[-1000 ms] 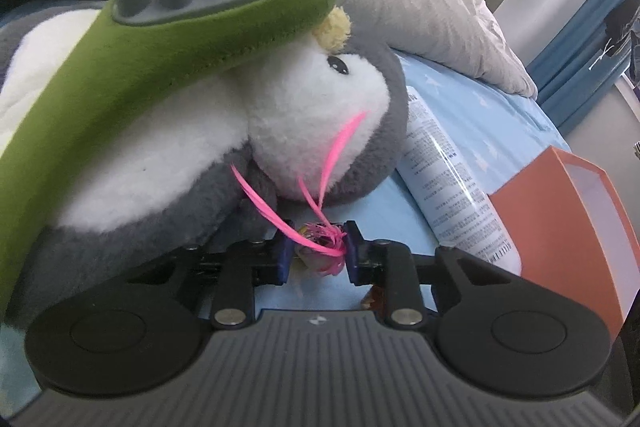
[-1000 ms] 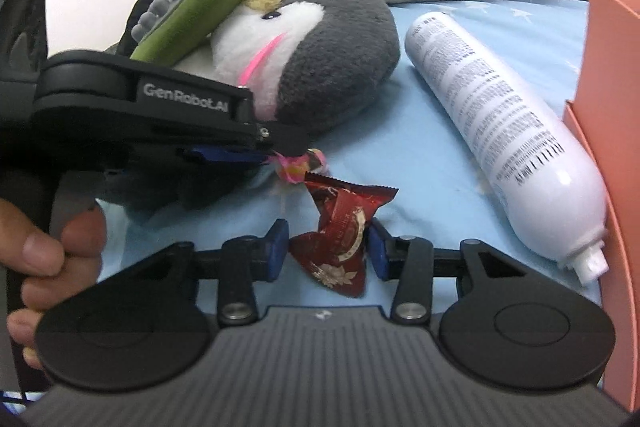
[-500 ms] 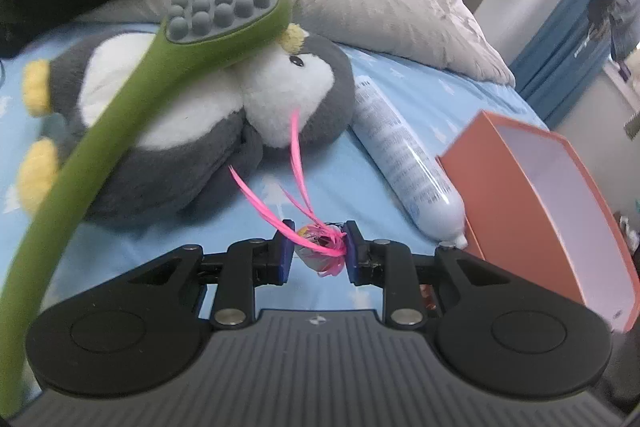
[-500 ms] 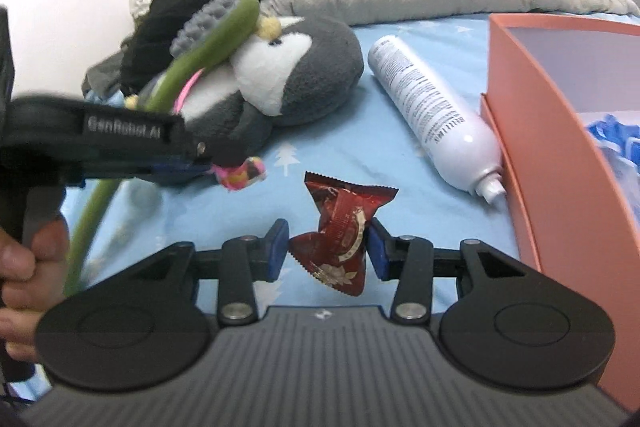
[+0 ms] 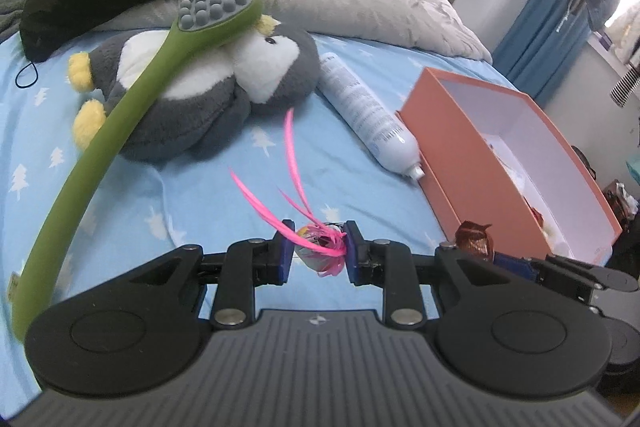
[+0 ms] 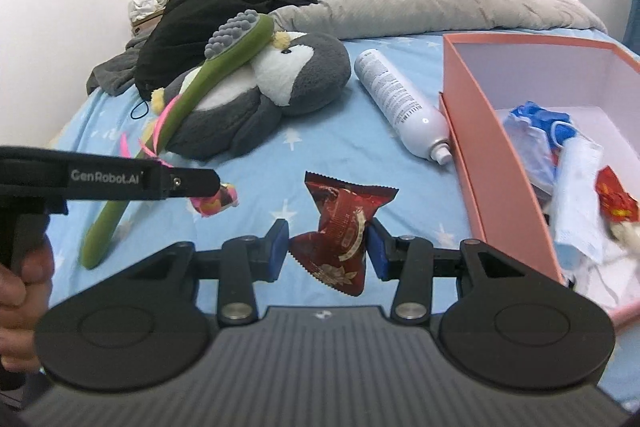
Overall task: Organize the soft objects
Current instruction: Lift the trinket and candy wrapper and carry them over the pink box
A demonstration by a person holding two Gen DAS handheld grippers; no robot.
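feather toy [image 5: 320,251] pinched in left gripper [image 5: 318,255], red packet [image 6: 340,231] in right gripper [image 6: 328,247]

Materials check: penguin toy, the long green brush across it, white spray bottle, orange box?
Penguin plush: fuzzy fleece-like fabric, matte, pile visible.
Green brush: matte rubbery handle, likely silicone, which bends in a curve; grey nubbed head looks like soft rubber.
White spray bottle: smooth, slightly glossy cylinder with printed text; metal or plastic, can't tell.
Orange box: thin, straight matte walls, white inside; looks like cardboard.

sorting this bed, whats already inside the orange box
The orange box holds a blue-and-white crumpled item, a white packet and a red wrapper. Its near wall hides whatever lies low against it.
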